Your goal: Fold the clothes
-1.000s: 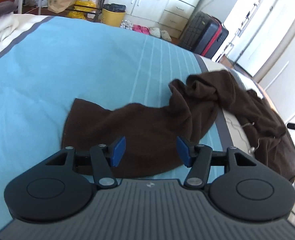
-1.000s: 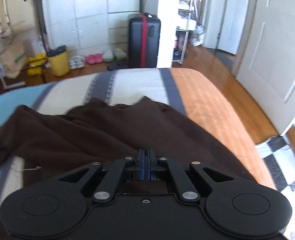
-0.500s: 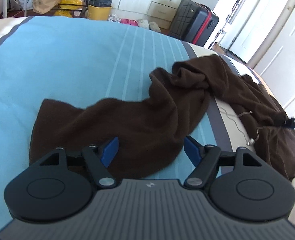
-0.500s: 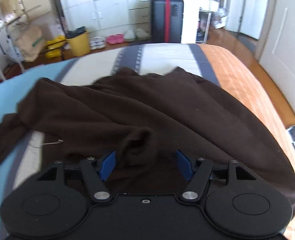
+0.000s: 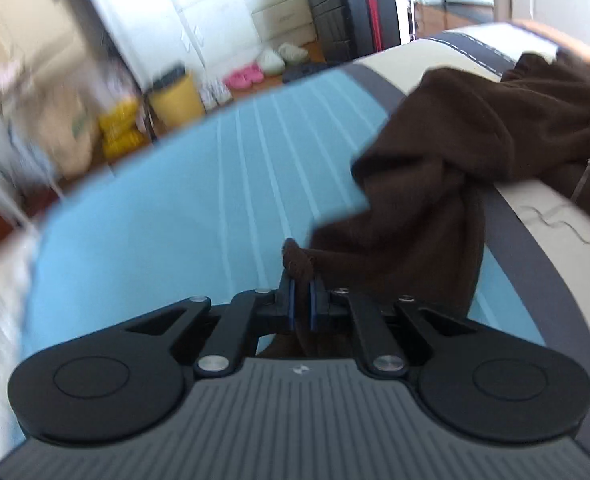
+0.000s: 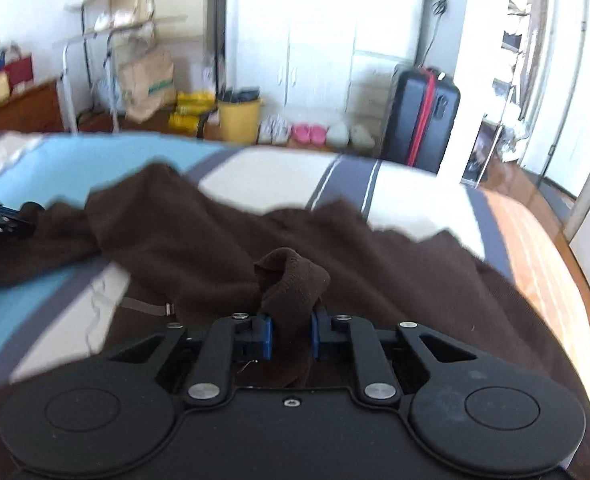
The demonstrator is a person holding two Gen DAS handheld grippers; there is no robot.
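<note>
Left hand-held gripper (image 5: 302, 298) clamped on brown garment (image 5: 447, 176) edge, right hand-held gripper (image 6: 291, 332) pinching a bunched fold at lower centre. Judged mid-grasp, garment still rumpled across bed (image 5: 199, 200). Next: lift and spread flat, both grips kept.

**Open bedspread to the left, garment heaped to the right**

The striped light-blue bedspread (image 5: 199, 200) lies bare ahead and left of the left gripper (image 5: 301, 300), free to cross. To the right, the crumpled dark-brown fleece garment (image 5: 475, 132) bars the way. In the right wrist view, brown fabric (image 6: 335, 248) covers the bed ahead; the cream and grey bands (image 6: 279, 176) beyond stay bare.
</note>
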